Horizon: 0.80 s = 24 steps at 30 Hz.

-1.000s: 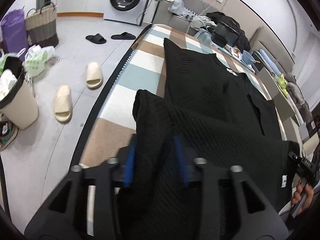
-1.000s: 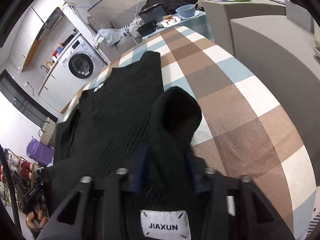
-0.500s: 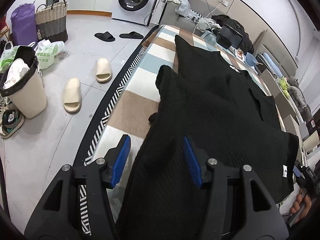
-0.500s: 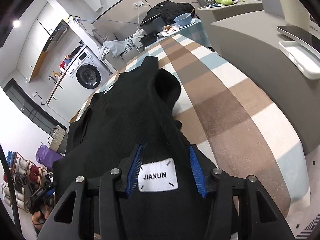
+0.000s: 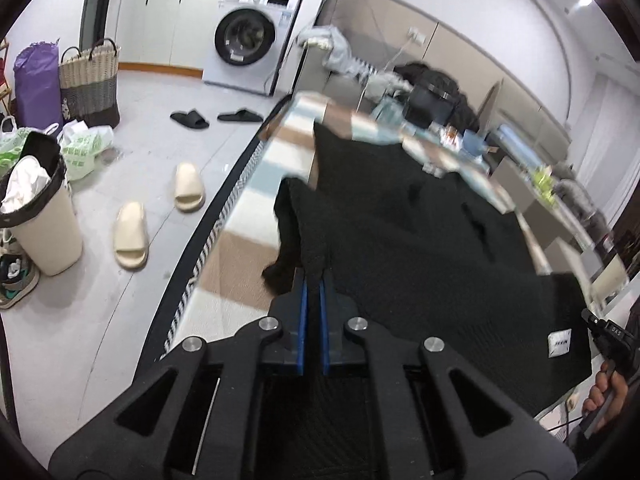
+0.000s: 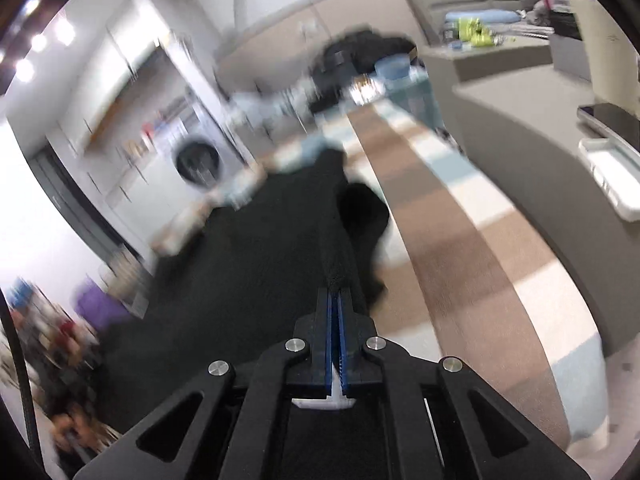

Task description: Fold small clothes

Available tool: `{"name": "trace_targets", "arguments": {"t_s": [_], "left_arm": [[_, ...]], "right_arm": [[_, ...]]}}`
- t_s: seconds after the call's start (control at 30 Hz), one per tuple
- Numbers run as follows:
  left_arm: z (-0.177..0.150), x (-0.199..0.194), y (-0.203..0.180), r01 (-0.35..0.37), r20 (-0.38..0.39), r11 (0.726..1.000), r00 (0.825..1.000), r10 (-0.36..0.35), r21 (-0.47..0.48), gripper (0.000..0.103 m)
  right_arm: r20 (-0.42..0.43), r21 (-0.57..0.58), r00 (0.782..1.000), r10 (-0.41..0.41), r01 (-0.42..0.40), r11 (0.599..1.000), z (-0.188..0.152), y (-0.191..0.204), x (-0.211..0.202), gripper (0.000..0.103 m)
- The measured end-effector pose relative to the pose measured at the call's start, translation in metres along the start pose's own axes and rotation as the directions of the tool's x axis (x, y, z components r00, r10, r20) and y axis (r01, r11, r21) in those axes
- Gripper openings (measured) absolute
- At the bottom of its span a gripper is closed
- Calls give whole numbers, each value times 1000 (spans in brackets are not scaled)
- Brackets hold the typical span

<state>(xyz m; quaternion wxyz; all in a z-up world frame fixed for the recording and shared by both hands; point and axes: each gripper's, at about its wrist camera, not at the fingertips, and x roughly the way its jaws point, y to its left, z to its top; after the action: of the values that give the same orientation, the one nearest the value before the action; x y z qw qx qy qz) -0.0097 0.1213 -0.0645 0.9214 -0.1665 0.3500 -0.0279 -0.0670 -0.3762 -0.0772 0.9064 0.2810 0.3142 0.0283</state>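
A black knit garment (image 5: pixel 420 232) lies spread on the checked tablecloth (image 5: pixel 244 252), with a white label (image 5: pixel 559 342) near its right corner. My left gripper (image 5: pixel 313 280) is shut, its blue pads pinching a ridge of the garment's near left edge, and a sleeve hangs down beside them. In the blurred right wrist view, my right gripper (image 6: pixel 335 294) is shut on the black garment (image 6: pixel 240 260) at its near right edge, with a sleeve fold bulging just beyond. A hand (image 5: pixel 606 384) holding the other gripper shows at the lower right of the left wrist view.
Left of the table are cream slippers (image 5: pixel 130 236), black slippers (image 5: pixel 190 119), a bin (image 5: pixel 38 216), a woven basket (image 5: pixel 90 80) and a washing machine (image 5: pixel 245 38). A dark bag (image 5: pixel 432 98) and a bowl crowd the table's far end. A grey counter (image 6: pixel 520 152) with a white tray (image 6: pixel 616 176) stands right.
Both grippers went from open around the fabric to shut on it. They pulled back and rose, lifting the garment's near edge into a taut ridge; the right view's label has slipped out of sight.
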Motion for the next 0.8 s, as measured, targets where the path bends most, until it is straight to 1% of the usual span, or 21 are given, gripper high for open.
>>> {"name": "trace_targets", "arguments": {"t_s": [0.1,0.13,0.23,0.33,0.4,0.47,0.57,0.63,0.7,0.73,0.77,0.8], "left_arm": [[14,-12,-3,31,42,1000,999,-30,-7,3],[21,-12,-5,29,49,1000,998,-28,-3,3],[36,-6,-8,13,66,1000,998,-14,11,3],[52,13,-4,8,63,1000,998,-7,-20,3],[61,29,-1,-1,61,1000,998,2,-31,3],[67,47,0,-17,43,999,999,18,-40,3],[71,73,-3,-55,14,998,998,56,-25,3],[70,88,-4,-81,-13,996,997,81,-20,3],[68,99,-6,-82,-39,996,996,81,-18,3],[68,102,-6,-82,-44,996,996,81,-20,4],[67,103,-5,-76,-42,997,996,75,-27,4],[67,102,-5,-66,-47,997,997,64,-32,7]], "right_arm": [[92,30,996,9,-12,999,14,2,-10,3],[108,37,994,9,-13,999,18,3,-9,3],[133,60,991,0,-8,998,29,5,-3,2],[156,116,987,-35,17,993,42,3,10,2],[159,144,984,-81,58,988,50,0,21,2],[142,159,983,-114,91,983,56,-3,32,2],[107,148,979,-176,159,976,63,-1,54,2],[70,148,976,-205,193,970,65,-2,69,2],[17,158,977,-211,206,966,65,-5,82,3],[-22,178,979,-204,204,963,65,-9,89,4],[-40,189,979,-199,203,961,63,-12,92,6],[-58,199,979,-195,203,959,62,-14,94,14]]}}
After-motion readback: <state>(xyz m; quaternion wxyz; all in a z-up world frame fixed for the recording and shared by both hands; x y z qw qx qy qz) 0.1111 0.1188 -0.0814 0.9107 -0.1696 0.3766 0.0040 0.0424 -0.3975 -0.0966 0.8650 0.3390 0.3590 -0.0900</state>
